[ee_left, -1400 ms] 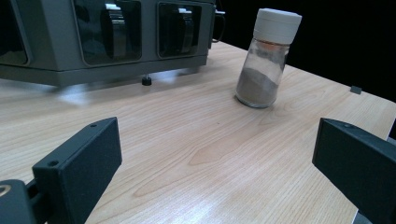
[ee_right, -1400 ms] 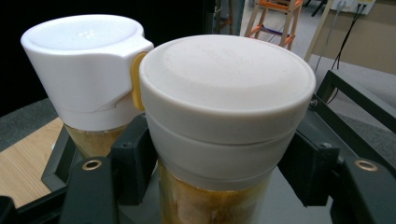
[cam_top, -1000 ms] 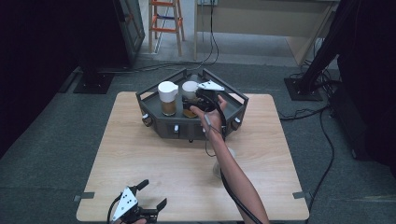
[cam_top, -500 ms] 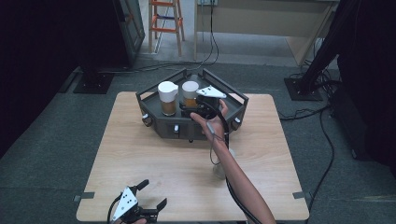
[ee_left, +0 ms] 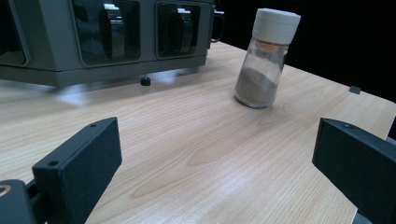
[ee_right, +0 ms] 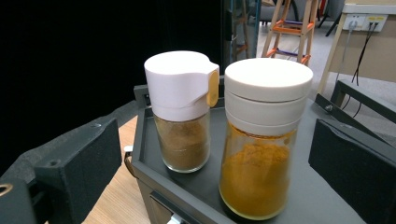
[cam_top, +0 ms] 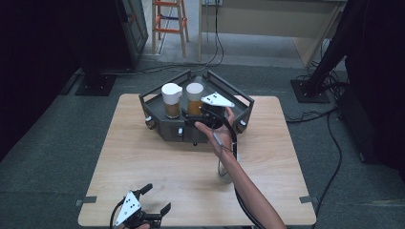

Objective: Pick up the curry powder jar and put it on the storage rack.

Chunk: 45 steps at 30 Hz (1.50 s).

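Two jars in the rack, one left out on the table

The left gripper (cam_top: 152,200) idles at the near edge, jaws spread, holding nothing; the grey jar (ee_left: 265,58) stands apart by the rack (cam_top: 162,126). The right gripper (ee_right: 210,177), jaws apart and empty, faces the brown jar (ee_right: 182,112) and orange jar (ee_right: 261,140), seemingly lined up to grasp.

pale matt wood table (ee_left: 196,140), clear glossy glass jars (ee_right: 261,182) with smooth white plastic lids, dark matt rack (cam_top: 165,125).
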Motion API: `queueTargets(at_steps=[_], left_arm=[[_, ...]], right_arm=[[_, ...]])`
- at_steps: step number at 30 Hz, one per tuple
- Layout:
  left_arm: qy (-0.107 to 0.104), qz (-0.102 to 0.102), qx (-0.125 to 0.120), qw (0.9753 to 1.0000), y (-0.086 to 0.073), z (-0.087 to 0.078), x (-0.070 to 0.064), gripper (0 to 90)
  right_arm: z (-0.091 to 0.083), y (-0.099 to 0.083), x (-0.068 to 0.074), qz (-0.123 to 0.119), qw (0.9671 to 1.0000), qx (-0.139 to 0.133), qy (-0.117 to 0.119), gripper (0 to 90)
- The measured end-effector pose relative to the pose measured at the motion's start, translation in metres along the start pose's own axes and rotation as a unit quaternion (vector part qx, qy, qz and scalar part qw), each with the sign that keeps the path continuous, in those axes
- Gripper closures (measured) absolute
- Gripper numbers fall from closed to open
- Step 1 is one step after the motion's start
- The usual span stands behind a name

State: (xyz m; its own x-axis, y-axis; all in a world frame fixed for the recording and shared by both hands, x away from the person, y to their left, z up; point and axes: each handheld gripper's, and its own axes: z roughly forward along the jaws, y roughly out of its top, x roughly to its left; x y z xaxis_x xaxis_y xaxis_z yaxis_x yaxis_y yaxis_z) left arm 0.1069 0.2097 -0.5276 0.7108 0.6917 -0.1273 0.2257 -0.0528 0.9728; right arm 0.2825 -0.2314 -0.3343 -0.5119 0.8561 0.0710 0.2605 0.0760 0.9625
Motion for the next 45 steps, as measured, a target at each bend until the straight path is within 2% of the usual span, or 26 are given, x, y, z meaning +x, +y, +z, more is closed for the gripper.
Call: queueTargets(at_steps=[23,38,45], left_arm=[[0.003,0.001,0.0,1.0,0.0,0.0,0.0,1.2],[0.004,0.001,0.0,1.0,0.0,0.0,0.0,1.2],[0.005,0.0,0.0,1.0,-0.001,0.0,0.0,1.2]], right_arm=[[-0.034,-0.027,0.004,-0.007,0.9989,-0.015,0.043,2.1],[-0.051,-0.044,0.006,-0.014,0.9969,-0.023,0.074,2.1],[-0.06,-0.055,0.004,-0.009,0.9958,-0.025,0.087,2.1]])
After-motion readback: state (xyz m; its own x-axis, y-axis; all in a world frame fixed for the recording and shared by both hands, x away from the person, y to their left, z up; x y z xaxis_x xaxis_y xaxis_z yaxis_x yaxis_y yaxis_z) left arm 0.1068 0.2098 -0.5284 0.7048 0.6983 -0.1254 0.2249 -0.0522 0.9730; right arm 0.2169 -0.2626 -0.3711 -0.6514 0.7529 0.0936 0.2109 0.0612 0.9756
